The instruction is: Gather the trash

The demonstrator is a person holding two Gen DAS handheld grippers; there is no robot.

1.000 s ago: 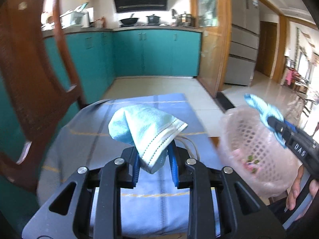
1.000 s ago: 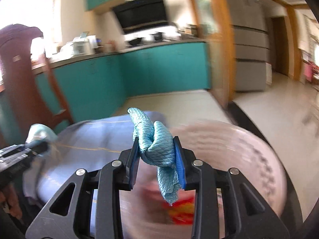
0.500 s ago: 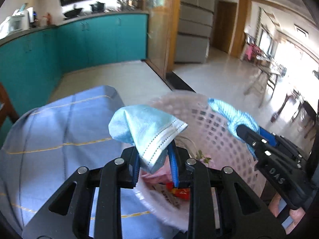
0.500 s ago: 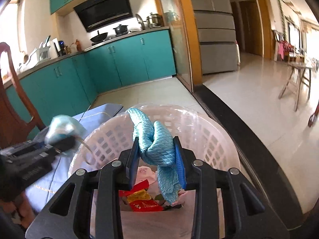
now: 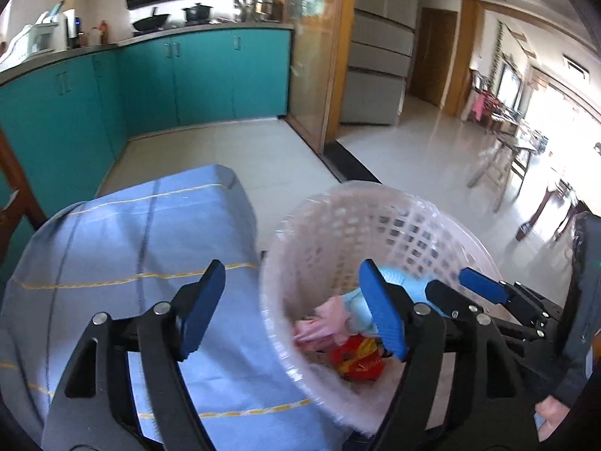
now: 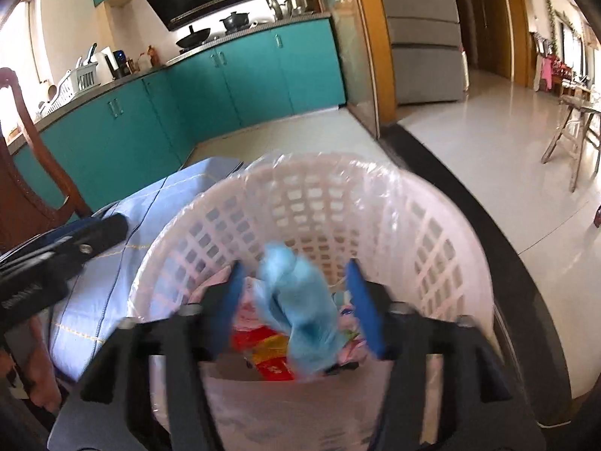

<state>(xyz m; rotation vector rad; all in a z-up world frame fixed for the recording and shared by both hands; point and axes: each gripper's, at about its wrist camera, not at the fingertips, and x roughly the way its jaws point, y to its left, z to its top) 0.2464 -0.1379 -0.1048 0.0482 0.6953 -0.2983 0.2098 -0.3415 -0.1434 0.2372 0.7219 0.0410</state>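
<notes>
Hovering over the pink mesh basket (image 6: 432, 233), both grippers have their jaws spreading apart right now: the right gripper (image 6: 296, 300) has a crumpled blue cloth (image 6: 300, 312) sitting loose between its blue pads, not pinched, and it looks a bit blurry there. The left gripper (image 5: 296, 312) has nothing between its fingers and straddles the basket's rim (image 5: 270, 300), one pad over the blue tablecloth (image 5: 131, 255), the other inside the basket above a red wrapper (image 5: 357, 360) and some pink scraps (image 5: 319, 323).
</notes>
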